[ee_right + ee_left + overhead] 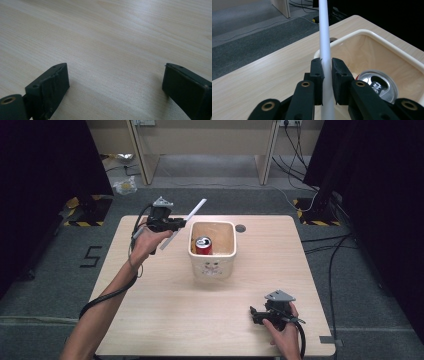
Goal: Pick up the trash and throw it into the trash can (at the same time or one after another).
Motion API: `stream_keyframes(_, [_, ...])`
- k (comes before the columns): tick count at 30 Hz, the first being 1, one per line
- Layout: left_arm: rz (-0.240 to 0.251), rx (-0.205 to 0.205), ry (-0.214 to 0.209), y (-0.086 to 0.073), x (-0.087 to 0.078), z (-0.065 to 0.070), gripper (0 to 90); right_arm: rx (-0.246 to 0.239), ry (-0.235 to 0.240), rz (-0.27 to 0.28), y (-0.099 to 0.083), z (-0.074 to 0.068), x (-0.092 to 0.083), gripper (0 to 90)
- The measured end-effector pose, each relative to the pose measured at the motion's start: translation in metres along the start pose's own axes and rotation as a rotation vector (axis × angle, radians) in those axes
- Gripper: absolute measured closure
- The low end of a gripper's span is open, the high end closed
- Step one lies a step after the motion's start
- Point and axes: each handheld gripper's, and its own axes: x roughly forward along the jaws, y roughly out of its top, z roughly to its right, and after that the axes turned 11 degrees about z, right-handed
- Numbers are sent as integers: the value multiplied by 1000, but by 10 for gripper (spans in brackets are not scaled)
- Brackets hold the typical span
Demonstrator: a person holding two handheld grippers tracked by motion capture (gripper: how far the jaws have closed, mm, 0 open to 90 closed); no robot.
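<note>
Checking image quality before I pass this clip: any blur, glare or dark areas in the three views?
High view: table evenly lit, both flanks black, detail soft. Left gripper view: white stick held in the left gripper and can are sharp, the floor behind soft. Right gripper view: right gripper dark, soft glare on the wood at top.

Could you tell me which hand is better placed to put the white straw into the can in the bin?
Left: the left gripper already clamps the white straw beside the bin holding the can. The right gripper rests open, far off.

Pale wooden table (165, 315), cream bin (212, 266) on it
</note>
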Motion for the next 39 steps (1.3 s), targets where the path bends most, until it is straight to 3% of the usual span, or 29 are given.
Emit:
stream_keyframes(20, [5, 53, -65, 29, 27, 45, 793, -5, 2, 1, 0, 0, 0, 74])
stream_keyframes(31, [-16, 64, -107, 34, 52, 71, 793, -1, 3, 0, 0, 0, 0, 74])
stream_keyframes(39, [-36, 60, -109, 33, 68, 78, 793, -4, 5, -1, 0, 0, 0, 74])
